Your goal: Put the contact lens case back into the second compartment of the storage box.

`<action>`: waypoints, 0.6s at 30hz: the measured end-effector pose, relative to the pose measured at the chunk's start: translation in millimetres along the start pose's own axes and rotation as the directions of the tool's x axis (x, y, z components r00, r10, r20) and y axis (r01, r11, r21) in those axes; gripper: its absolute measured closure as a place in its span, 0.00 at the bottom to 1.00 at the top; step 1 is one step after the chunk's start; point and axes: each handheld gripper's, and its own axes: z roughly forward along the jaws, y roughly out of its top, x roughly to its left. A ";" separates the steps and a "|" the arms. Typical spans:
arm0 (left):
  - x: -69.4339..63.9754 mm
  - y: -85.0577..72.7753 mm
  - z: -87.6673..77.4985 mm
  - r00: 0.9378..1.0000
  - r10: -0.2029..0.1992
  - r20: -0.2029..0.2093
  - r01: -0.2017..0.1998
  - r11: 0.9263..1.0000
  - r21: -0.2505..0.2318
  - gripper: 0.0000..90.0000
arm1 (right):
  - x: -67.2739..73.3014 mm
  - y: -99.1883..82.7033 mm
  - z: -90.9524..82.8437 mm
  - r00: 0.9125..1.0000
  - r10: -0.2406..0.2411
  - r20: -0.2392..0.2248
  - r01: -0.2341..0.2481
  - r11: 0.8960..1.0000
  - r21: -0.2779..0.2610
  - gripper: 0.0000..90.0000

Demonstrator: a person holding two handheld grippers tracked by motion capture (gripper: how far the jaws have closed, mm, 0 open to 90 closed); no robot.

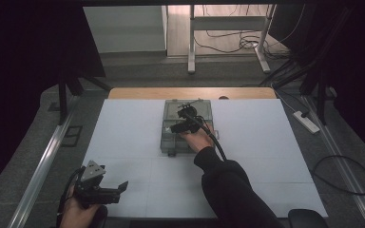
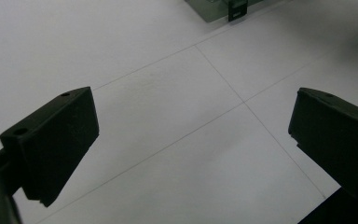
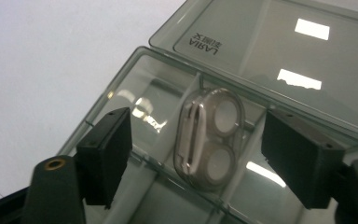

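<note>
fingers (image 3: 105,158) of right gripper (image 3: 196,158) apart over small clear case (image 3: 209,137) in box (image 3: 121,93); left gripper (image 2: 191,140) apart.

White-covered table (image 1: 123,142) with a smoky clear compartment box (image 1: 171,137), lid open, near its middle.

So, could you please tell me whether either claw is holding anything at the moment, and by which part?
Nothing is held. The right claw stands open around the small clear case in the organiser box, pads apart from it; the left claw is open over the table.
</note>
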 end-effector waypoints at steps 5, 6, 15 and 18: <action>-0.1 0.1 0.1 1.000 0.000 -0.001 0.000 1.000 0.001 0.02 | -3.7 -5.1 -7.5 0.999 -0.012 -0.046 0.012 1.000 -0.007 0.22; -0.1 0.1 0.1 1.000 0.000 -0.001 0.000 1.000 0.001 0.02 | -4.2 -5.6 -8.3 0.999 -0.012 -0.053 0.012 1.000 -0.010 0.22; -0.2 0.1 0.2 1.000 -0.001 -0.002 0.001 1.000 0.001 0.02 | -5.4 -10.0 -15.8 0.995 -0.042 -0.090 0.042 0.999 0.002 0.15; -0.1 0.1 0.2 1.000 -0.001 -0.002 0.001 1.000 0.001 0.02 | -4.0 -11.8 -17.5 0.994 -0.058 -0.091 0.059 0.998 0.011 0.12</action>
